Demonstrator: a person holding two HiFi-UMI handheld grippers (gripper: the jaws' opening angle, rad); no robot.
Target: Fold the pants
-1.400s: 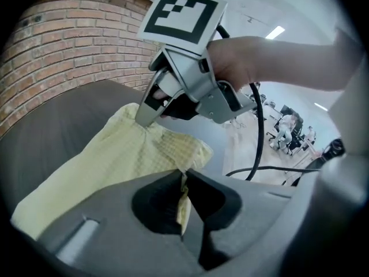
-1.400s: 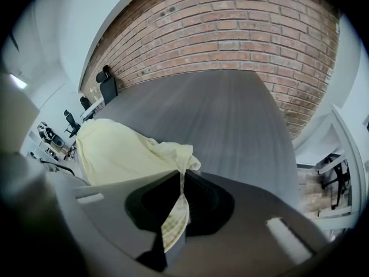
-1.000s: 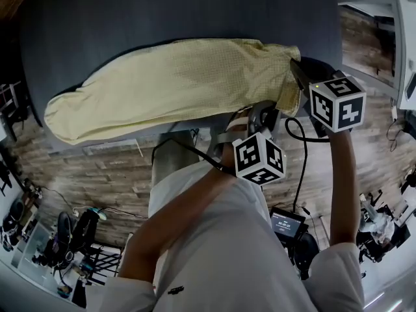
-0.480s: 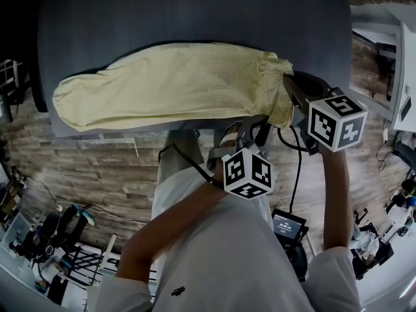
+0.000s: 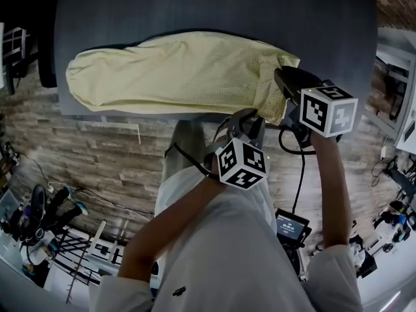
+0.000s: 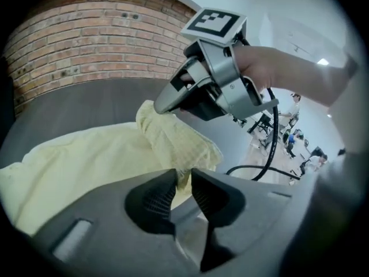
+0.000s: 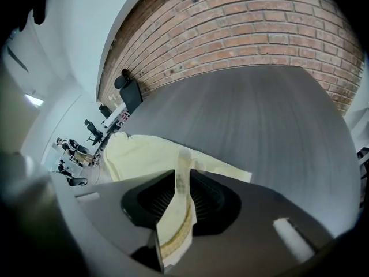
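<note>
The pale yellow pants (image 5: 175, 70) lie lengthwise on the dark grey table (image 5: 214, 12), leg ends at the left and waist at the right by the near edge. My right gripper (image 5: 284, 82) is at the waist's far corner and my left gripper (image 5: 250, 119) at its near corner. The right gripper view shows the waistband (image 7: 180, 172) standing up between the jaws of the right gripper (image 7: 183, 180). In the left gripper view, a fold of the pants (image 6: 173, 137) sits between the jaws of the left gripper (image 6: 184, 180). Both pairs of jaws have just been opening, a small gap showing, cloth loose between them.
The table's near edge (image 5: 130, 117) runs just under the pants, with wood floor (image 5: 97, 155) below it. A black cable (image 5: 301, 168) hangs from the right gripper. A chair (image 7: 130, 94) stands at the table's far side, a brick wall (image 7: 242, 33) behind it.
Both grippers have moved with the waist end, and the pants have slid further onto the table; the leg end no longer hangs over the near edge.
</note>
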